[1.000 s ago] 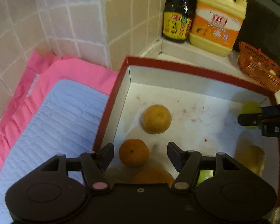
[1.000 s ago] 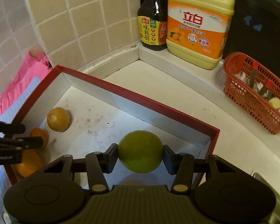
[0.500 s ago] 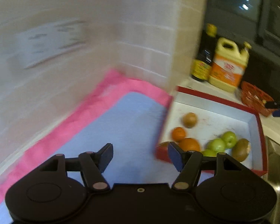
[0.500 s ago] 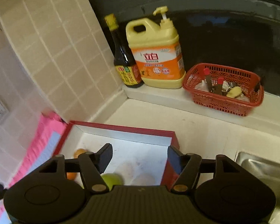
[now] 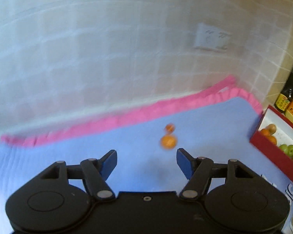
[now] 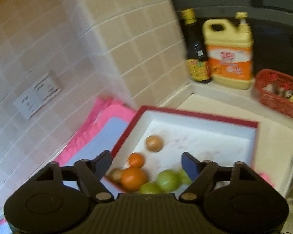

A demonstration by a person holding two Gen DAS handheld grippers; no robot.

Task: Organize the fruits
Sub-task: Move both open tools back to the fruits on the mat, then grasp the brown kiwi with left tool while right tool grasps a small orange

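While two orange fruits [image 5: 167, 140] are lying on the blue mat [image 5: 205, 128], others are sitting in the red-rimmed box [image 6: 195, 115] on the bench [image 6: 224, 101] by the tiled wall [image 6: 48, 39]; left hand-held gripper [image 5: 146, 162] and right hand-held gripper [image 6: 146, 164] are gaping apart, empty.

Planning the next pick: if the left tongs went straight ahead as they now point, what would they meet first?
Probably the orange fruit on the blue mat, just ahead of the open left tongs, slightly right of centre; blur makes depth uncertain.
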